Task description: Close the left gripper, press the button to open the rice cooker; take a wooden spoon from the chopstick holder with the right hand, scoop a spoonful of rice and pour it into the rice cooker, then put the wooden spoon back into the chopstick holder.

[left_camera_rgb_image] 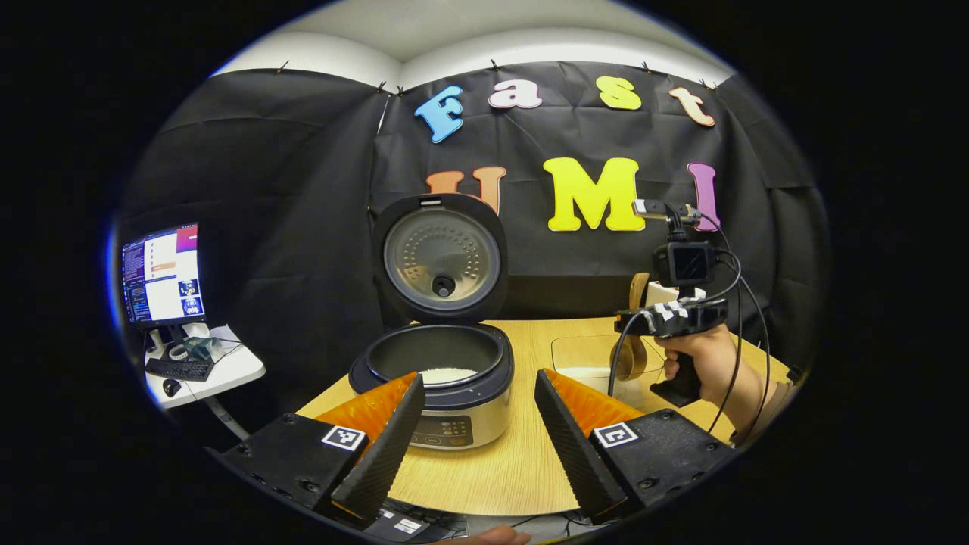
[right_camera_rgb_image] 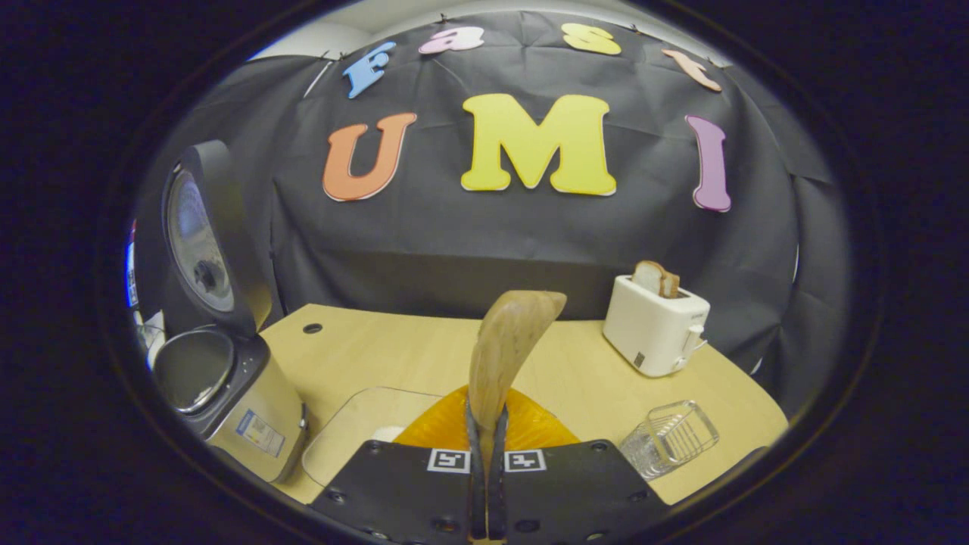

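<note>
Rice cooker [left_camera_rgb_image: 439, 378] lid up, centre of the left gripper view; white rice shows in the pot. My left gripper [left_camera_rgb_image: 477, 424] is spread wide, holding nothing. My right gripper [right_camera_rgb_image: 486, 454] is clamped on the wooden spoon [right_camera_rgb_image: 507, 348], long axis pointing up and away, bowl uppermost. Chopstick holder [right_camera_rgb_image: 670, 439] lies lower right, near; cooker far left. Whether the spoon bowl carries rice I cannot tell. The rice dish [right_camera_rgb_image: 363, 424] is partly hidden.

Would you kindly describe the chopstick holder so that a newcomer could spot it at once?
Start at the wooden table and find the white toaster at its far right. Nearer the camera than the toaster lies the chopstick holder, tipped on its side. Unlike its solid neighbours, it is see-through and ribbed.
</note>
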### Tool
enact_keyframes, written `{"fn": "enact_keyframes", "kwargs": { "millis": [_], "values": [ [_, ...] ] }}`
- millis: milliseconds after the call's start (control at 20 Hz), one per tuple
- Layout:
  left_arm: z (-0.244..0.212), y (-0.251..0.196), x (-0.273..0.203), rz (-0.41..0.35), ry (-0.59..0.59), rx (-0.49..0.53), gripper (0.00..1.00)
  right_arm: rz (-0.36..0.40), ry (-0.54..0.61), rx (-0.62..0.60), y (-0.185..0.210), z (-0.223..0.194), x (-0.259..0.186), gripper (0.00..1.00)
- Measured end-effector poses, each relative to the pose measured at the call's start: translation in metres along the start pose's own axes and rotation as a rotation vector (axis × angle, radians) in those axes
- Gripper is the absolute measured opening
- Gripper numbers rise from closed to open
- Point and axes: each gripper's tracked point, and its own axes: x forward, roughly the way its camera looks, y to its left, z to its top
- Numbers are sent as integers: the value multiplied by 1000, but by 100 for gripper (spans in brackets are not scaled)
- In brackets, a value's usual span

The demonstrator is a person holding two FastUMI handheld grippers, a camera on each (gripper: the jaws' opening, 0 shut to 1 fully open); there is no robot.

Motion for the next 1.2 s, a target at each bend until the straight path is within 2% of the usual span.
{"fn": "enact_keyframes", "kwargs": {
  "millis": [200,450,600,850,950,1200],
  "values": [
    [-1,6,5,37,1,18,93,-84,-10,-51,-13,-15,9,2],
    [-5,9,8,22,19,3,94,-134,-17,-56,-16,-22,13,2],
    [-2,5,6,-5,6,-12,94,-141,-18,-53,-3,-25,15,2],
    [-11,16,8,-15,27,-26,94,-69,13,12,34,-34,14,2],
    [-11,26,9,4,29,-40,94,-49,9,20,45,-33,14,1],
    [-14,31,12,9,40,-71,94,106,65,106,85,-38,6,1]
  ]
}}
